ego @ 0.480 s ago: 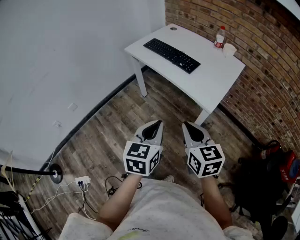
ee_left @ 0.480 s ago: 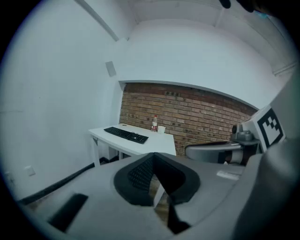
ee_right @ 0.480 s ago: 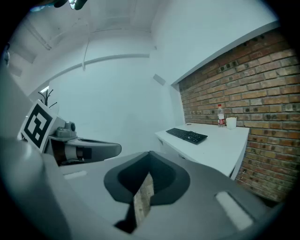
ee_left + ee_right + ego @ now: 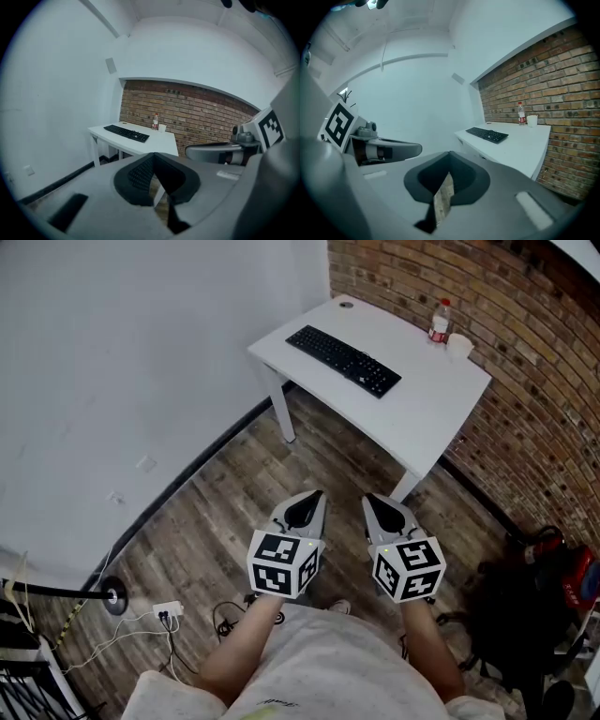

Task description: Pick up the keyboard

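Observation:
A black keyboard [image 4: 343,360] lies on a white table [image 4: 422,409] against the brick wall, far ahead of me; it also shows as the keyboard [image 4: 126,132] in the left gripper view and the keyboard [image 4: 487,134] in the right gripper view. My left gripper [image 4: 314,495] and right gripper [image 4: 369,493] hang side by side over the wooden floor, well short of the table. Both are shut, with nothing between their jaws.
A red-capped bottle [image 4: 438,318] and a white cup [image 4: 458,340] stand at the table's far edge by the brick wall. A power strip with cables [image 4: 167,613] lies on the floor at the left. A dark bag [image 4: 525,606] sits at the right.
The table and keyboard sit slightly higher in the head view and the grippers slightly lower; both grippers stay shut and level with each other.

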The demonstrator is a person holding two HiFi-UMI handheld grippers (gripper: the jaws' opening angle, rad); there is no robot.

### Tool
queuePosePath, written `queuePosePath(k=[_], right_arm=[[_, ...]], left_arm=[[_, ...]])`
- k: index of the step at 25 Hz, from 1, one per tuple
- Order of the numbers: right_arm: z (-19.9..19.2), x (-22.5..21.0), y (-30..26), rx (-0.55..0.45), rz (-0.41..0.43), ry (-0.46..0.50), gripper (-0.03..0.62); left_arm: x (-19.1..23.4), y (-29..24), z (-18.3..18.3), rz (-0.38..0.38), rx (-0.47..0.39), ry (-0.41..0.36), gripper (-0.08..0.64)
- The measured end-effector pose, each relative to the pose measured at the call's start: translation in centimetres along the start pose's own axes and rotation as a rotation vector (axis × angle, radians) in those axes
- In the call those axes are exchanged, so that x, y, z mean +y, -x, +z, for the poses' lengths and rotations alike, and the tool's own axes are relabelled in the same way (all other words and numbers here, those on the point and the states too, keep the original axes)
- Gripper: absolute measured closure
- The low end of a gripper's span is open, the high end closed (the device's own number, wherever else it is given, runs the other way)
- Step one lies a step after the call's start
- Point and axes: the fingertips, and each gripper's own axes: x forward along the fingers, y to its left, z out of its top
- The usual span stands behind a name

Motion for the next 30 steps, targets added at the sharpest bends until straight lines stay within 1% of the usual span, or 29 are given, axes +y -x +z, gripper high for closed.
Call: queuePosePath(k=[4,8,13,19,24,30], right_arm=[[0.3,-0.7,-1.7,0.008,-0.010,-0.011,0.584],[0.9,-1.5,-4.5,0.013,-0.027,-0.013,0.584],[2.3,-3.0,-9.8,0.034,-0.075,-0.029,0.584],[4.6,-4.6,-16.1,0.045,-0.149,-0.070,0.584],[6.2,-5.3,-20.8,0.043,-0.205,-0.095,0.584],[7.0,-4.7,-24.8,0.054,-0.247,-0.100,0.584]], left_arm=[[1.4,-1.4,0.4,-0.007,0.006,0.005,0.566],[3.8,-3.6,1.2,-0.022,0.006,0.015,0.566],[8.3,-7.4,3.2,-0.065,0.019,0.024,0.566],[14.2,-12.1,6.2,-0.125,0.039,0.023,0.566],[18.7,-14.6,7.9,-0.173,0.053,0.024,0.566],[22.9,-16.4,8.9,-0.213,0.059,0.034,0.566]])
